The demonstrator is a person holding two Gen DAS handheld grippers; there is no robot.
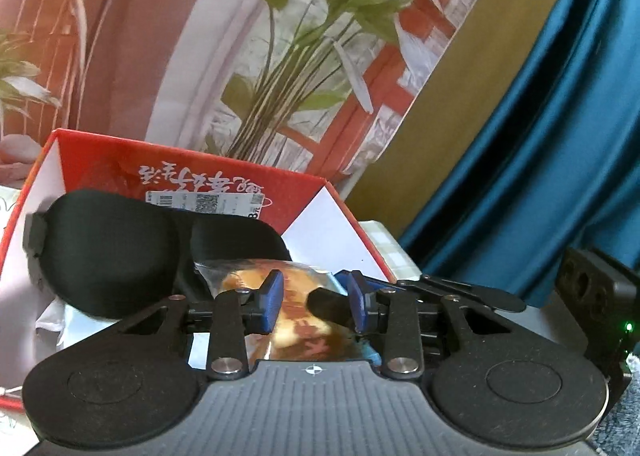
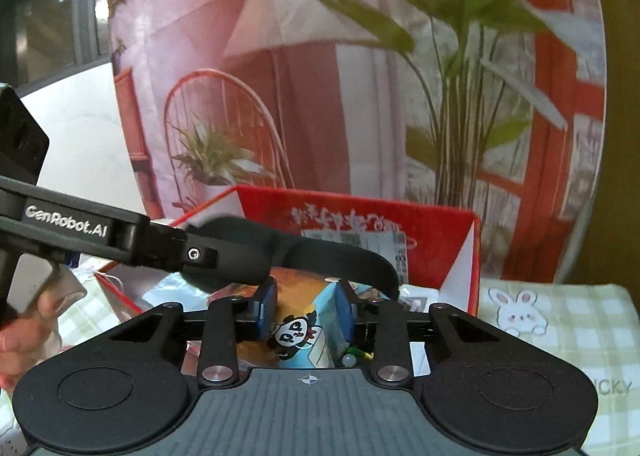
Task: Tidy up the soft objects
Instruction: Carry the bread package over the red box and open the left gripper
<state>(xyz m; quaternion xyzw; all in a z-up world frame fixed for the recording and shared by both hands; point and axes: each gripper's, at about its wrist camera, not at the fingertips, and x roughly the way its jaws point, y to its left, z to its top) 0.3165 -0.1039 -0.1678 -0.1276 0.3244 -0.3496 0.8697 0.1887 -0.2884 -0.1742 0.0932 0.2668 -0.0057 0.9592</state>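
Over the red box we hold a black eye mask stretched between both tools, left tool and right tool each clamped on it; snack packets already lie inside, release remains.

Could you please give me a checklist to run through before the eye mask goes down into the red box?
1. Red box open, flaps up: ok.
2. Eye mask above the box opening: ok.
3. Left gripper holding the mask: cannot tell; a black end lies against one pad, while the other pad stands apart from it.
4. Right gripper holding the mask: cannot tell; the mask's end passes behind one finger.
5. Room in the box: cannot tell; a snack packet already lies under the mask.
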